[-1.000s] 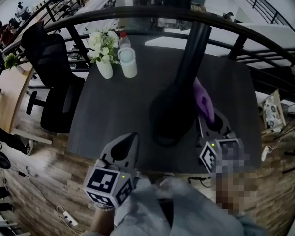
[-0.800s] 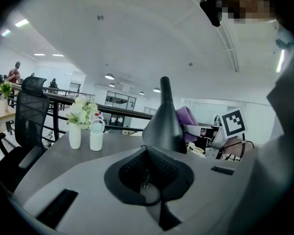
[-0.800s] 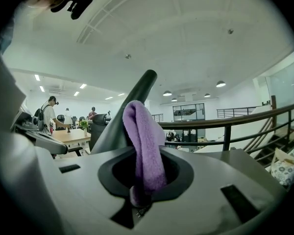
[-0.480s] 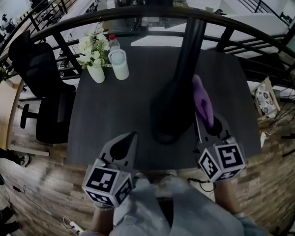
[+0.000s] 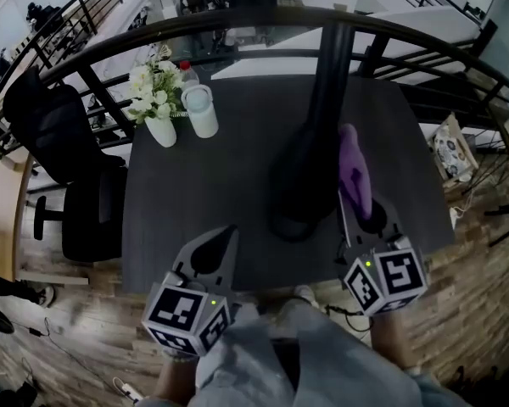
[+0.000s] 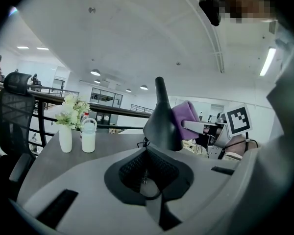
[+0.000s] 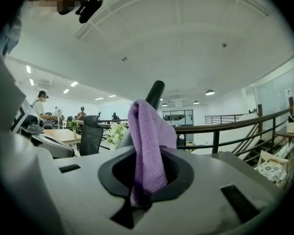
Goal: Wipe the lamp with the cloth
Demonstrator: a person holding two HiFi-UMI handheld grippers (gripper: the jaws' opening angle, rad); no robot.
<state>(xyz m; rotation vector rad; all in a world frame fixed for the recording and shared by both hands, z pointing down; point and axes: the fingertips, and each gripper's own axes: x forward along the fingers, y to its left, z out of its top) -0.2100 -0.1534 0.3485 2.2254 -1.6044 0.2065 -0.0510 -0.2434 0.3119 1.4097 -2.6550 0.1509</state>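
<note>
A black lamp (image 5: 301,189) stands mid-table, its stem (image 5: 331,66) rising toward the far edge. My right gripper (image 5: 360,212) is shut on a purple cloth (image 5: 354,170), which it holds upright against the right side of the lamp's flared base. In the right gripper view the cloth (image 7: 148,146) sticks up out of the jaws, with the lamp stem (image 7: 155,93) just behind it. My left gripper (image 5: 225,240) hovers over the table's near edge, left of the lamp, shut on nothing. The left gripper view shows the lamp (image 6: 161,124) and the cloth (image 6: 187,117) ahead.
A white vase of flowers (image 5: 157,100) and a white bottle (image 5: 200,110) stand at the dark table's (image 5: 195,185) far left corner. A black office chair (image 5: 68,159) is left of the table. A curved railing (image 5: 237,25) runs behind it.
The head view has shifted a little. The cloth stays against the lamp's right side, and the left gripper keeps its place.
</note>
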